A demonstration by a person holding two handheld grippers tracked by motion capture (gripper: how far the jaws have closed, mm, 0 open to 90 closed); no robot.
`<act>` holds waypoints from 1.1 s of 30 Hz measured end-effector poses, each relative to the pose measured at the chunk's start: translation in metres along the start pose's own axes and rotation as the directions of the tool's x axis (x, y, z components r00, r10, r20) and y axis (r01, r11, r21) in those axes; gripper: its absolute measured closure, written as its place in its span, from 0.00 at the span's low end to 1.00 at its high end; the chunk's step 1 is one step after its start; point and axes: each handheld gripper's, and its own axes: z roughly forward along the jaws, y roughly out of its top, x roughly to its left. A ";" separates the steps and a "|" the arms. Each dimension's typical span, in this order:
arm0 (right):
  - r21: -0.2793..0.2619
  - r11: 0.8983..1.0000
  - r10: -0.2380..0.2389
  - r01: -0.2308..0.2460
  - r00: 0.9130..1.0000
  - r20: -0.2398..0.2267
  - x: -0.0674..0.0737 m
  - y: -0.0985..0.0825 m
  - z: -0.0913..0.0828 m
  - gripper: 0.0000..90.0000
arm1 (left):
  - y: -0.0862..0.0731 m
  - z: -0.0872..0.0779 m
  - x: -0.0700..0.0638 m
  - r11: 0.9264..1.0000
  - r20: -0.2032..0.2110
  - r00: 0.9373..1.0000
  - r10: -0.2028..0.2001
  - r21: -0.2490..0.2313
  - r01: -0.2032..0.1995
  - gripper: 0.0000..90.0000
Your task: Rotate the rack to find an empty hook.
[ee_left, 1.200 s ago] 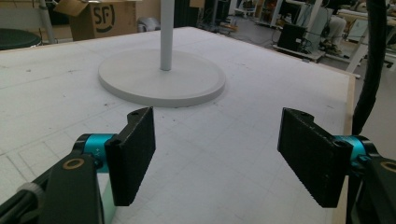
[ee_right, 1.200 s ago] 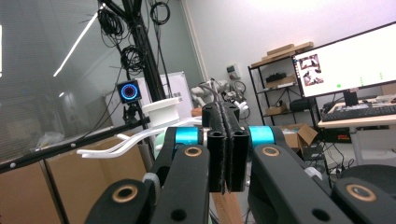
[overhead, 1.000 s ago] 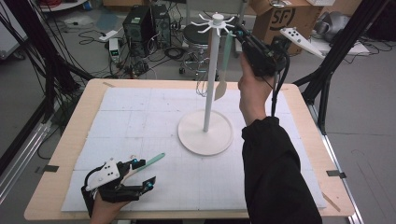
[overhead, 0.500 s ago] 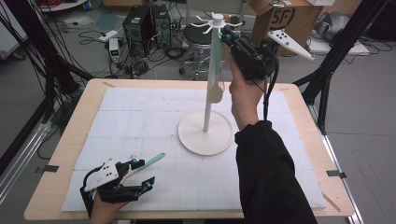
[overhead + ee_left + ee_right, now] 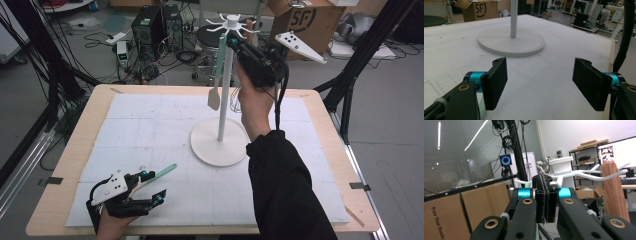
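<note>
A: Where did the stand point(image 5: 220, 145) sit?
B: On the mat point(image 5: 150, 130), mid-table. A spatula point(image 5: 218, 75) hung just left of its pole.
A: And the other spatula point(image 5: 159, 173)?
B: Left of the stand, nearer the front edge, lying on the mat.

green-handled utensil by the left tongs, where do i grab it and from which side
Probably the green handle, mid-length, from above, with the open left tongs straddling its narrow width. It lies flat on the white mat, long and slim, with its free end pointing toward the stand base.

Even, bright indoor light with soft shadows; ceiling strip lights glare, distant background slightly soft.
</note>
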 end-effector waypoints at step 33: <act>-0.025 0.999 -0.041 0.044 0.994 0.105 -0.007 0.013 -0.025 1.00 | 0.001 0.000 -0.003 1.000 0.002 1.000 0.009 0.004 -0.009 0.32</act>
